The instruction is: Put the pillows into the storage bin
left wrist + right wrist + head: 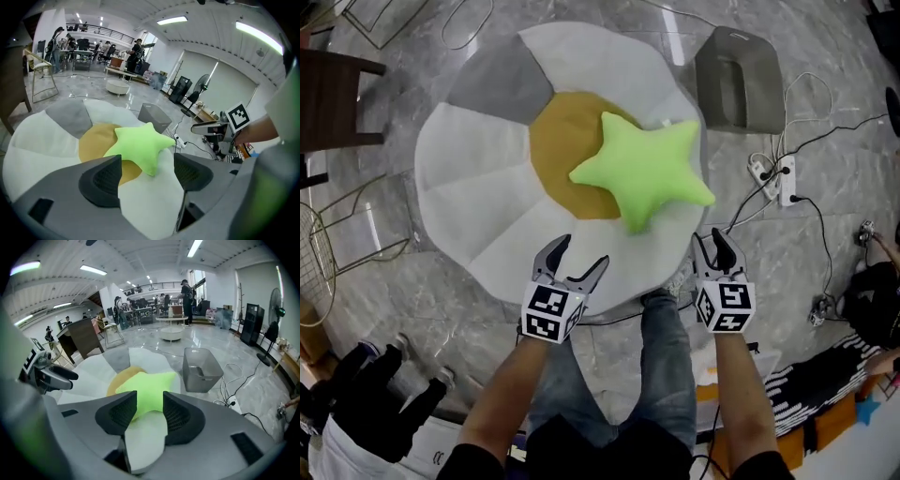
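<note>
A grey, marble-patterned floor (394, 300) fills the head view, with loose cables trailing across its right side. Most of the middle is taken by a big flower-shaped mat (478, 178), laid flat, with white petals, one grey petal at the far left and a mustard-yellow round centre. A dark wooden piece of furniture (328, 98) stands beyond the mat's left edge, and a wire-frame chair (337, 234) sits nearer on that side.

The green star pillow (647, 169) lies on the mat, partly over the right of the yellow centre and partly over the white petals, one point reaching toward the person. The grey storage bin (738, 80) stands upright on the floor just past the mat's far right edge, apart from the pillow. Its open top shows no pillow inside.

The person's forearms reach in from the bottom, legs in jeans below them. The left gripper (583, 251) hangs over the near rim of the mat with its jaws spread wide and nothing between them; its own view shows only mat and pillow beyond the pads. The right gripper (710, 239) hovers at the mat's near right edge, short of the pillow, its jaws parted by a narrower gap and also empty.

A white power strip (783, 180) lies on the floor to the right of the pillow, below the bin.
</note>
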### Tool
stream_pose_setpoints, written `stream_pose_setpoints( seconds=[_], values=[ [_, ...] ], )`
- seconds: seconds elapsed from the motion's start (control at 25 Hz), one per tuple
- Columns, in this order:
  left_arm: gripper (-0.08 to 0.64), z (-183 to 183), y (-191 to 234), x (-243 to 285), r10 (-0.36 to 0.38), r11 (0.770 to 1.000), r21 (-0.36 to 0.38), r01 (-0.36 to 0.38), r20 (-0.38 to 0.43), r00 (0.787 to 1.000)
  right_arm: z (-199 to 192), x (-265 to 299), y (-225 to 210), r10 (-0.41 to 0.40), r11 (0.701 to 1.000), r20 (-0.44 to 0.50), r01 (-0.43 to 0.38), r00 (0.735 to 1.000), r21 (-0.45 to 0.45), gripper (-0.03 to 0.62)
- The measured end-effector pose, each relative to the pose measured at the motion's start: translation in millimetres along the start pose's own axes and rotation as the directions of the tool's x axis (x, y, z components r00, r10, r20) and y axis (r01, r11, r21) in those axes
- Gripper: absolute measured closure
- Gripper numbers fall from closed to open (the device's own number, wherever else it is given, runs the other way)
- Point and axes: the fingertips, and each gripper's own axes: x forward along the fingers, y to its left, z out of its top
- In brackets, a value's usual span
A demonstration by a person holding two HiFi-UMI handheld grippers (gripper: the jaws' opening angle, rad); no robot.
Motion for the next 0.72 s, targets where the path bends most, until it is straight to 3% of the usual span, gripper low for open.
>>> stream_pose_setpoints(
  seconds=[0.12, 0.2, 0.44, 0.56, 0.72],
  values=[
    [0.195, -5.4, -1.6, 29.3, 0.049, 0.998, -0.037, -0.049, -0.005, 0.999, -10.6, 29.1, -30.6, 0.054, 0.996, -0.054, -0.057, 0.997, -0.068, 0.353],
    [0.195, -12.1, -1.4, 48.7, 0.076, 0.995, -0.071, -0.076, -0.008, 0.997, -17.8, 49.7, -42.8, 0.093, 0.981, -0.102, -0.108, 0.990, -0.159, 0.316],
    [0.195, -30.2, -7.5, 83.8, 0.121, 0.982, -0.146, -0.122, -0.012, 0.993, -47.6, 107.6, -51.9, 0.170, 0.866, -0.286, -0.281, 0.943, -0.414, 0.236],
    [0.195, -39.2, -7.5, 85.6, 0.134, 0.980, -0.145, -0.136, -0.017, 0.991, -67.2, 131.5, -52.5, 0.176, 0.804, -0.360, -0.345, 0.916, -0.485, 0.207],
    [0.195, -50.9, 1.2, 76.7, 0.171, 0.975, -0.144, -0.172, -0.019, 0.985, -80.1, 163.2, -50.6, 0.162, 0.757, -0.425, -0.388, 0.890, -0.526, 0.172]
  ],
)
